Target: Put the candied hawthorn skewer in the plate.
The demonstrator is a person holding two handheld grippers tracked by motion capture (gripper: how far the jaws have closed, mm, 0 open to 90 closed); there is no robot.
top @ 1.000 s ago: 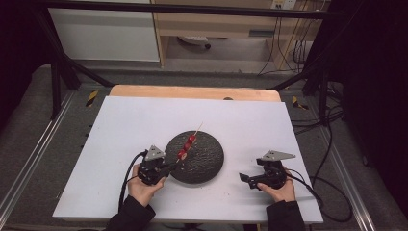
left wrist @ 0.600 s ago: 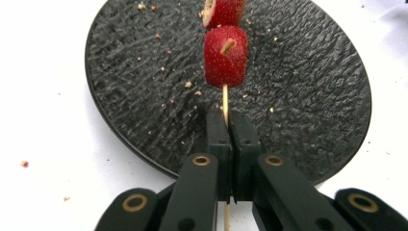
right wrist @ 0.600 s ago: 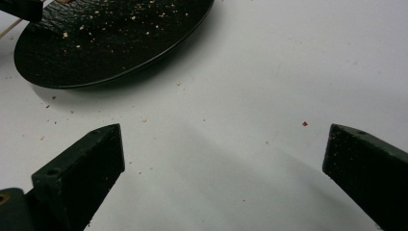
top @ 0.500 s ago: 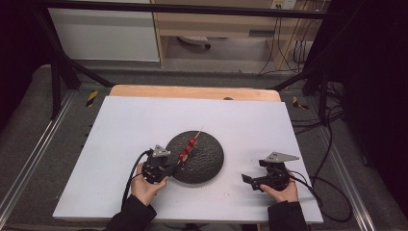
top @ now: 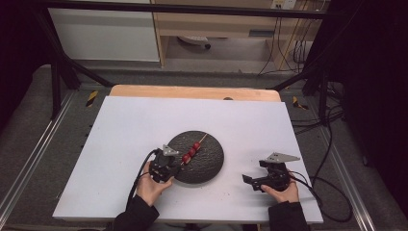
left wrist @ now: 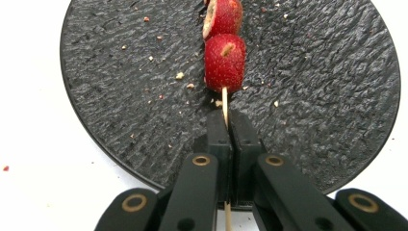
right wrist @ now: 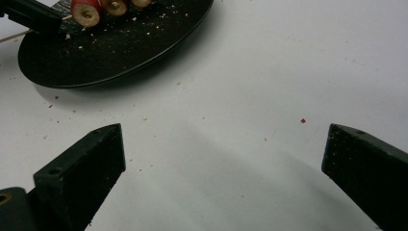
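The skewer (left wrist: 225,103) is pinched by its bare end in the left gripper (top: 169,166), drawn slightly nearer over the black plate (top: 211,163) — fruit aboard; the right gripper (top: 254,181) is kept spread — idle.

White tabletop (top: 144,120) on wooden board (top: 192,91), framed by metal rails (top: 29,163). Grey floor (top: 29,120) around. Behind: white cabinet (top: 103,33), wooden shelf unit (top: 216,24), loose cables (top: 288,48). Dim surroundings.

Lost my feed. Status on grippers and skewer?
Left gripper shut on skewer, fruit over plate. Right gripper open, idle on table. Nothing in the way.
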